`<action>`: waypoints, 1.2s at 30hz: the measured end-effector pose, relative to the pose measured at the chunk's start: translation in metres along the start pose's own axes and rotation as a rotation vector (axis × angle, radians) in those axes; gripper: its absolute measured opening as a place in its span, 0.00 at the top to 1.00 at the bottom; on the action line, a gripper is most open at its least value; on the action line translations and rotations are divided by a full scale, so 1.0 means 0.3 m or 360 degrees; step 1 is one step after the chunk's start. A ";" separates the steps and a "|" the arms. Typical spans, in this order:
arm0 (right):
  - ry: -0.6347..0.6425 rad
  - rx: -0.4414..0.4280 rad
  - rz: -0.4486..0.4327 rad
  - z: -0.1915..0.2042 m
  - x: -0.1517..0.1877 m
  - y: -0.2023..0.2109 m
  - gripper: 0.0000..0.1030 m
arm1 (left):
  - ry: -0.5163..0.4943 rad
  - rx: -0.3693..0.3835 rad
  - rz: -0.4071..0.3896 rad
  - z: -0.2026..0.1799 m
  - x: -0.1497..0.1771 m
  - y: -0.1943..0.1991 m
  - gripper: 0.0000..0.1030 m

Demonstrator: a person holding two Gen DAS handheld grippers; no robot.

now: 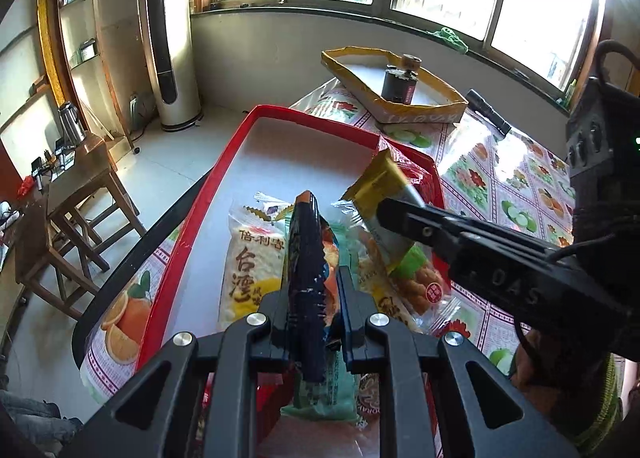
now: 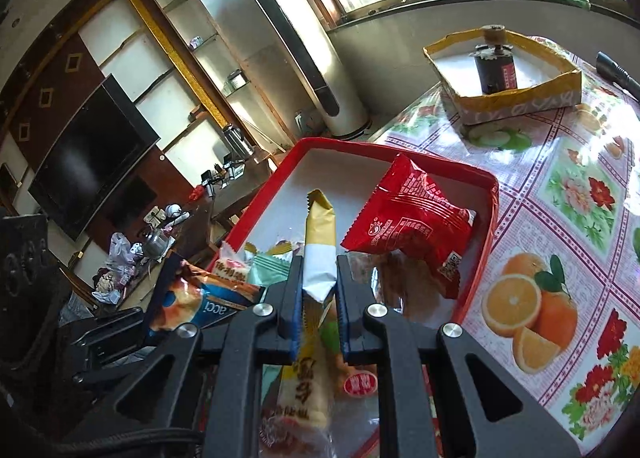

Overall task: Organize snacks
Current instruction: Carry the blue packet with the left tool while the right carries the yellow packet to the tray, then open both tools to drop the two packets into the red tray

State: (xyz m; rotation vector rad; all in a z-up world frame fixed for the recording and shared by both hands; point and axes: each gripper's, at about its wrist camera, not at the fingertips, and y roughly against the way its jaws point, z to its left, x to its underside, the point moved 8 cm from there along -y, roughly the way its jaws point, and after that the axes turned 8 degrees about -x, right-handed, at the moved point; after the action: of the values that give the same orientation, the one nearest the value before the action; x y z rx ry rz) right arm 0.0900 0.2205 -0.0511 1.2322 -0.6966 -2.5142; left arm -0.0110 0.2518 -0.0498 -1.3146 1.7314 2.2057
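Grippers over shallow red plastic tray [image 2: 490, 194]: left gripper [image 1: 312, 290] clamped on dark blue foil snack packet [image 1: 306, 258]; right gripper [image 2: 318, 290] clamped on gold-and-white wrapped bar [image 2: 320, 234] (red crinkly pouch [image 2: 408, 222] beside, inside tray).

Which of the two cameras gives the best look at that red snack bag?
The right wrist view. There the red bag lies in full sight in the red tray, print side up. In the left wrist view only a sliver of it shows, behind the gold-and-white bar held in the right gripper.
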 end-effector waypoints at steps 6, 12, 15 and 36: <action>-0.0019 -0.0006 0.0013 -0.018 -0.002 -0.019 0.84 | 0.0004 0.0008 0.0009 -0.004 -0.002 -0.009 0.84; 0.0009 0.0018 0.0006 -0.006 -0.008 -0.008 0.80 | 0.0015 0.0001 0.0020 0.005 0.003 -0.005 0.69; 0.0011 0.0024 -0.0002 0.000 -0.007 0.004 0.74 | 0.0020 0.0018 0.0014 0.005 0.004 0.006 0.59; 0.0320 0.0073 -0.0045 0.069 0.030 0.137 0.25 | -0.0033 -0.0082 -0.0063 0.026 0.099 0.142 0.37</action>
State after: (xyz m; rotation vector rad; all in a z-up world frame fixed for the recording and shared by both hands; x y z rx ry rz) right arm 0.0689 0.1881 -0.0247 1.4947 -0.6955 -2.3645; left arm -0.0561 0.2293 -0.0352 -1.3198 1.6377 2.2490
